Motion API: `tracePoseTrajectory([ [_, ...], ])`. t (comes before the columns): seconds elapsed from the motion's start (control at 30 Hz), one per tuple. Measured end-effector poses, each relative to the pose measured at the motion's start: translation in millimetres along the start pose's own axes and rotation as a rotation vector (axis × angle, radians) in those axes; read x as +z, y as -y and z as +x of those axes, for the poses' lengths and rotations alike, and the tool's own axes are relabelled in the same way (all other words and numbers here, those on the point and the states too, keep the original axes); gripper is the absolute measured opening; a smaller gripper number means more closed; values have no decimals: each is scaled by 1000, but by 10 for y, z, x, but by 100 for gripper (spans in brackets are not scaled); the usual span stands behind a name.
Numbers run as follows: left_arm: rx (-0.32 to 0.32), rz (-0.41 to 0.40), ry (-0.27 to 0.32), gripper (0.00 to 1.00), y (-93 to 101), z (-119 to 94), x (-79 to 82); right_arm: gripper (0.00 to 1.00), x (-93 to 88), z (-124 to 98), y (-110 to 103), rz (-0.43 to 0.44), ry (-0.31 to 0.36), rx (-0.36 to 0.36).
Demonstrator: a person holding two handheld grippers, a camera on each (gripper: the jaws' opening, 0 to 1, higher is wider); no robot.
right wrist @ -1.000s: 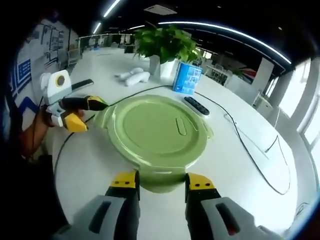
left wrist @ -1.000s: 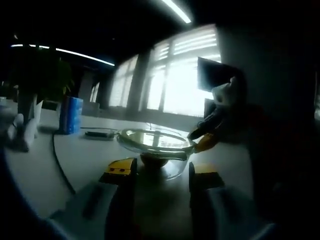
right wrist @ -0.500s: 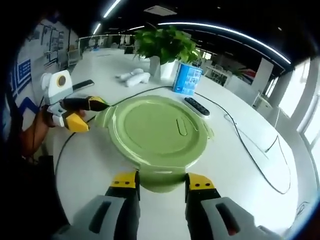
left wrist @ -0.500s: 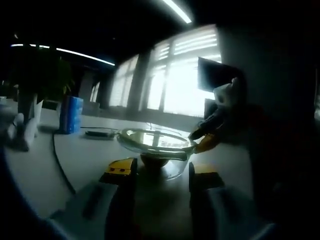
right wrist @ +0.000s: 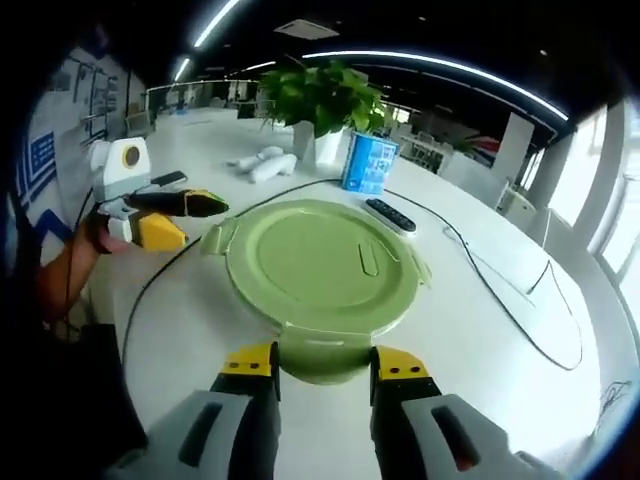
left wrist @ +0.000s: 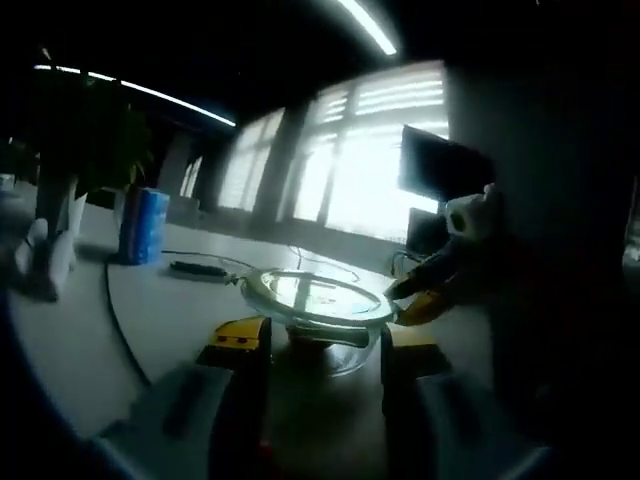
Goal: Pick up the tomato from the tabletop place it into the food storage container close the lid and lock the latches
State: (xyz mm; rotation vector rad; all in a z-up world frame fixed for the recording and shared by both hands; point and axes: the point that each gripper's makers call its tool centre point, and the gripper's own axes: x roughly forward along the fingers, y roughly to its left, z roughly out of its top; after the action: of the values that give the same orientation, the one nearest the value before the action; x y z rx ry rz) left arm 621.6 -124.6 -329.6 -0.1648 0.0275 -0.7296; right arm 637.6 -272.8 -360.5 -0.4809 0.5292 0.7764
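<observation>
— On the white table (right wrist: 520,370), where does the container stand?

— Right ahead of the right gripper (right wrist: 324,368). The green lid (right wrist: 320,265) is already seated on the glass bowl (left wrist: 330,335), and its near latch tab (right wrist: 322,360) sits between that gripper's jaws, which stand narrowly apart on either side of it. I judge they are placed to press it down.

— And the left gripper (right wrist: 205,205)?

— At the opposite rim, its yellow tips nearly together beside the far-side tab; I cannot tell whether they touch it. In the left gripper view its own jaws look parted with the bowl just beyond them.

— The tomato?

— Probably the dark shape under the lid (left wrist: 318,337) in the left gripper view, but it's too dim to be sure.

— Anything in the way?

— A remote (right wrist: 390,214), a blue can (right wrist: 362,163) and a plant (right wrist: 320,100) stand well behind.
</observation>
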Motion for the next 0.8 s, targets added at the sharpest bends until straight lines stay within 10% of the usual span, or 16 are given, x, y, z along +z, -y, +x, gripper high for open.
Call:
tracePoseTrajectory([
  [0.17,-74,75,-65,36,177,97,141,29,-11,-25,-21,14,16,-3],
  [0.53,-290,377,-432,33,430,664,76,29,-67,-92,-78,35,54,-31],
  [0.67,-325,351,-655,27,242,925,-212,29,-68,-86,-71,29,57,-42],
  [0.8,-361,286,-684,31,234,1077,-237,29,-79,-94,-60,30,68,-33],
])
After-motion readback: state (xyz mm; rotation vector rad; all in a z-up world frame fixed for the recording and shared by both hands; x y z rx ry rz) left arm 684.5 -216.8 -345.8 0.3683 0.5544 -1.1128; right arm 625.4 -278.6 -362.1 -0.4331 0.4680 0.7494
